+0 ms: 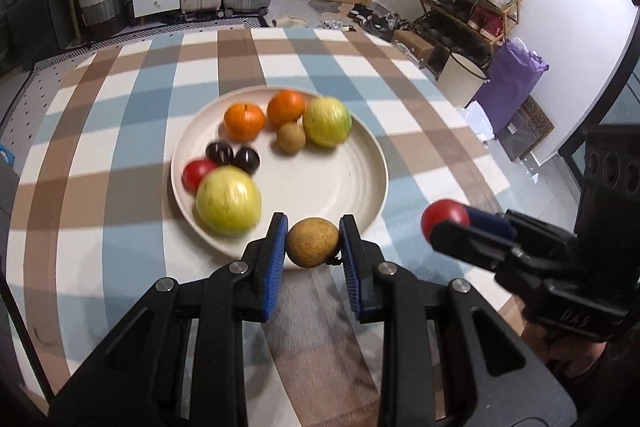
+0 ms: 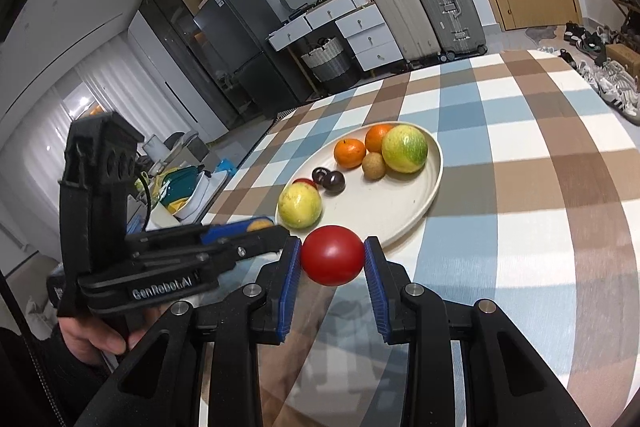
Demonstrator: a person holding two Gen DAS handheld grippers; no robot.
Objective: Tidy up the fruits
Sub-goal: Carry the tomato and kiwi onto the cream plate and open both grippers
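Two grippers each grasp a fruit above the plate's (image 1: 376, 163) near rim: left gripper (image 1: 313, 242) clamps a brown fruit (image 1: 313, 242), right gripper (image 2: 332, 261) a red tomato (image 2: 332, 261).

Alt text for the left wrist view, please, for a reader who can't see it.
The left gripper pinches a small brown fruit above the near rim of a cream plate holding two oranges, two yellow-green fruits, a small brown fruit, two dark fruits and a red one. At right, the right gripper clamps a red fruit over the checked tablecloth.
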